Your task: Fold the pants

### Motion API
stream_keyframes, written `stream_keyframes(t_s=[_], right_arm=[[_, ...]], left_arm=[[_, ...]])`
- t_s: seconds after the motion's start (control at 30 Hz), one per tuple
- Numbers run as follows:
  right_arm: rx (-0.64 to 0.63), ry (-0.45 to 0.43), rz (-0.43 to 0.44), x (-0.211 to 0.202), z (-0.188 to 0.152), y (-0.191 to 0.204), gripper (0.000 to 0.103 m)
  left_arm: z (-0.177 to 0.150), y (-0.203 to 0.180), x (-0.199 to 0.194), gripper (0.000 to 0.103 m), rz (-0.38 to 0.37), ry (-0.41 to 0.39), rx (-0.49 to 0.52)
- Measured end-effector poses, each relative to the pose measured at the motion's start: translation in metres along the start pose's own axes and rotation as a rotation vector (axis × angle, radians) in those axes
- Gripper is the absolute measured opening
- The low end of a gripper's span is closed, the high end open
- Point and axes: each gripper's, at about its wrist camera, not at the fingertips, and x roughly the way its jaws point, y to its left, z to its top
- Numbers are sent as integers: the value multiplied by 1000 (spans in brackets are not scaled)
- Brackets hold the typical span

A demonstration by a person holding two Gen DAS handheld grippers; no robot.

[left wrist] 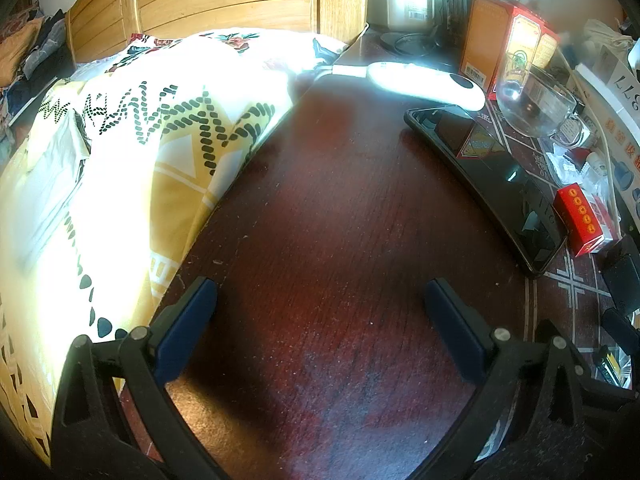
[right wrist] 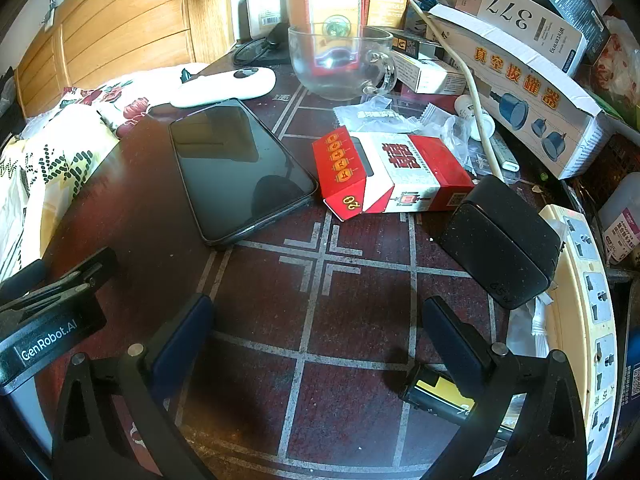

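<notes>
**Status: Pre-grasp, garment not located**

No pants can be identified in either wrist view. The only fabric present is a yellow-and-white patterned bedcover [left wrist: 132, 168] lying left of the dark red table [left wrist: 320, 240], with a heap of mixed clothing [left wrist: 24, 52] at the far left edge of the left wrist view; whether the pants lie in that heap cannot be told.

The left gripper [left wrist: 320, 320] hovers over bare tabletop with its jaws spread wide and nothing between them. The right gripper [right wrist: 316, 340] is likewise spread and empty, above the gridded part of the table.

Step in hand, as judged: the task has not begun; both tools are parked away from any garment. The next move calls for turning both grippers left, toward the bed, and locating the pants before any pinch is attempted.

Clearance hazards near the right gripper: a smartphone [right wrist: 240, 168] ahead and left, a red-and-white cigarette pack [right wrist: 388, 176] ahead, a black charger [right wrist: 500, 240] just right of the right finger, and a glass mug [right wrist: 340, 64] further back.
</notes>
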Motion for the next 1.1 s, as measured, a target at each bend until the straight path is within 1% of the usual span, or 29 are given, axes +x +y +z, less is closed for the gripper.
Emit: stream_keyframes(t_s=[1.1], right_arm=[[0,0,0,0,0,0,103]], left_arm=[[1,0,0,103,-3,-3,0]])
